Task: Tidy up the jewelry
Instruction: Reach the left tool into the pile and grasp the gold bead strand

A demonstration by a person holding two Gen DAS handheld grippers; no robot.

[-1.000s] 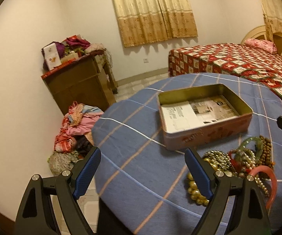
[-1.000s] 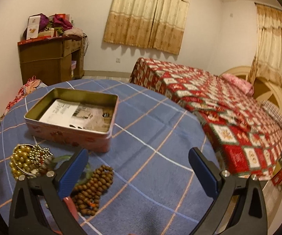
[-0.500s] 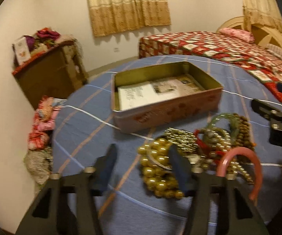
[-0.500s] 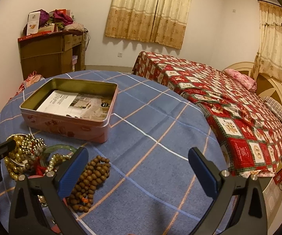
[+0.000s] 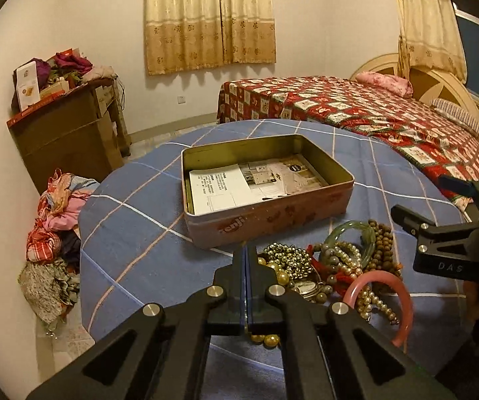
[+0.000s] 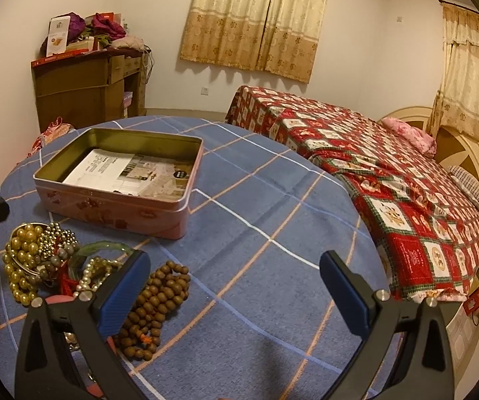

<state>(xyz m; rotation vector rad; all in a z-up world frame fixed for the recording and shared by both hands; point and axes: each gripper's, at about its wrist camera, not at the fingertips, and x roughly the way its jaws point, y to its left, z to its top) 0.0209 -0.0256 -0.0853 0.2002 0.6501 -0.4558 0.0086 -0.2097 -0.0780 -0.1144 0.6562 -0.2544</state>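
A pile of jewelry [image 5: 336, 266] lies on the blue checked tablecloth [image 5: 133, 220]: gold beads [image 6: 23, 256], a green bangle [image 5: 349, 230], a pink bangle [image 5: 402, 300], brown wooden beads [image 6: 156, 300]. An open pink tin [image 5: 266, 213] with papers inside stands behind it. My left gripper [image 5: 246, 253] is shut with nothing visible between its fingers, just left of the pile. My right gripper [image 6: 233, 273] is open above the cloth, right of the pile.
A bed with a red patterned cover [image 6: 372, 166] stands to the right of the round table. A wooden cabinet [image 5: 66, 133] with clutter stands at the back left. A heap of clothes [image 5: 56, 206] lies on the floor by the table's left edge.
My left gripper has closed from wide open to fully shut and swung right toward the jewelry pile. The right gripper has stayed open and shifted slightly.
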